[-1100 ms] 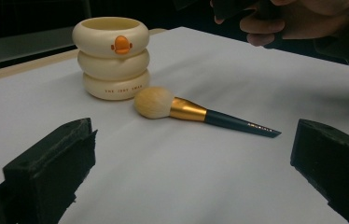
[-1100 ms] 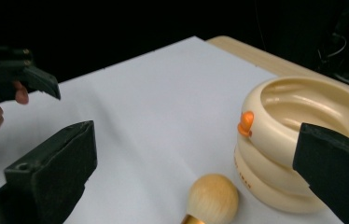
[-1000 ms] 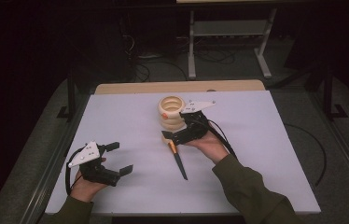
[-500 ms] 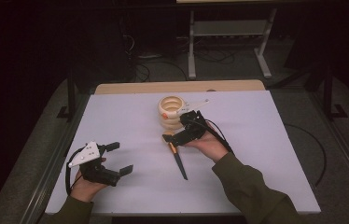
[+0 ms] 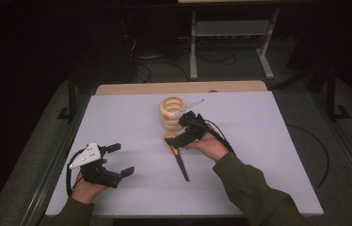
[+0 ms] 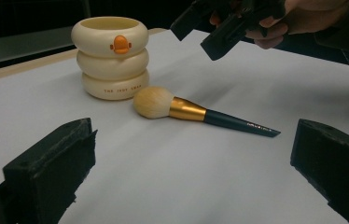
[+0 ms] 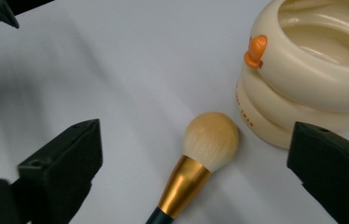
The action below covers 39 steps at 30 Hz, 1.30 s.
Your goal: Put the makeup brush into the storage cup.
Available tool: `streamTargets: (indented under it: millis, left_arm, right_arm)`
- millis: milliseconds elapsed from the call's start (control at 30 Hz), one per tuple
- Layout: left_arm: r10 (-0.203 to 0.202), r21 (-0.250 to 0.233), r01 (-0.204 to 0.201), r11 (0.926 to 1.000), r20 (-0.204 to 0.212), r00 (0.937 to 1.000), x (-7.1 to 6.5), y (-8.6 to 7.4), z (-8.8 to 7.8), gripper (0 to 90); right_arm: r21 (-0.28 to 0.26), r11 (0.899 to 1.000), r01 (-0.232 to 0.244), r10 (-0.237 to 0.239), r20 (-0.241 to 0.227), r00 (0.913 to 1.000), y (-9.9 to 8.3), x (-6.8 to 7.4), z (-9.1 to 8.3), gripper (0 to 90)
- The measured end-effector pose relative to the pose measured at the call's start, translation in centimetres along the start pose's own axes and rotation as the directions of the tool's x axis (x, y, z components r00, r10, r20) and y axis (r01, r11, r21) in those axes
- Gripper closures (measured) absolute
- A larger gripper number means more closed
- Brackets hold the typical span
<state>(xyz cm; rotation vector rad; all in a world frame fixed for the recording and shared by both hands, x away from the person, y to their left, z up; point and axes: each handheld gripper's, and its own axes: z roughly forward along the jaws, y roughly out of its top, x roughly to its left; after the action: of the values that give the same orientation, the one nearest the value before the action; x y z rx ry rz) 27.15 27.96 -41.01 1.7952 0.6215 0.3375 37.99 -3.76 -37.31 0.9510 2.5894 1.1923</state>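
Note:
A makeup brush (image 5: pixel 180 162) with a tan head, gold ferrule and dark handle lies flat on the white table (image 5: pixel 268 141). Its head rests just in front of a cream ringed cup (image 5: pixel 172 112) that has an orange duck bill. My right gripper (image 5: pixel 183 134) hovers open over the brush's head, with one jaw on each side of the brush (image 7: pixel 196 158) and the cup (image 7: pixel 303 70) close on the right. My left gripper (image 5: pixel 123 159) is open at the front left, holding nothing and facing the brush (image 6: pixel 186 111) and cup (image 6: pixel 112 56). The right gripper (image 6: pixel 214 28) shows above them.
A wooden strip (image 5: pixel 179 87) runs along the table's far edge. Beyond it stand a metal rack (image 5: pixel 230 33) and cables on a dark floor. Bare white tabletop stretches to the right and far left.
My right gripper has tipped down and come a little lower over the brush's head, beside the cup. The left gripper and the brush have stayed put.

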Motion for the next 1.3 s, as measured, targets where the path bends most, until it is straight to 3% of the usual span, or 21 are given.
streamTargets:
  millis: [400, 767, 1300]
  left_arm:
    - [0.0, 0.001, 0.0, 1.0, 0.001, 1.0, 0.0, 0.0, 0.0, 0.0]
    - [0.0, -0.001, 0.0, 1.0, 0.004, 1.0, 0.0, 0.0, 0.0, 0.0]
    - [-0.001, 0.0, 0.001, 1.0, 0.006, 1.0, 0.1, 0.0, 0.1, 0.0]
  right_arm:
    - [0.09, 0.996, -0.029, 0.027, 0.017, 0.9995, 0.4, 0.0, 0.6, 6.8]
    - [0.173, 0.982, -0.073, 0.069, 0.028, 0.9972, 0.5, 0.0, 1.4, 16.8]
    - [0.26, 0.961, -0.096, 0.09, 0.035, 0.9953, 0.1, 0.1, 2.9, 26.9]
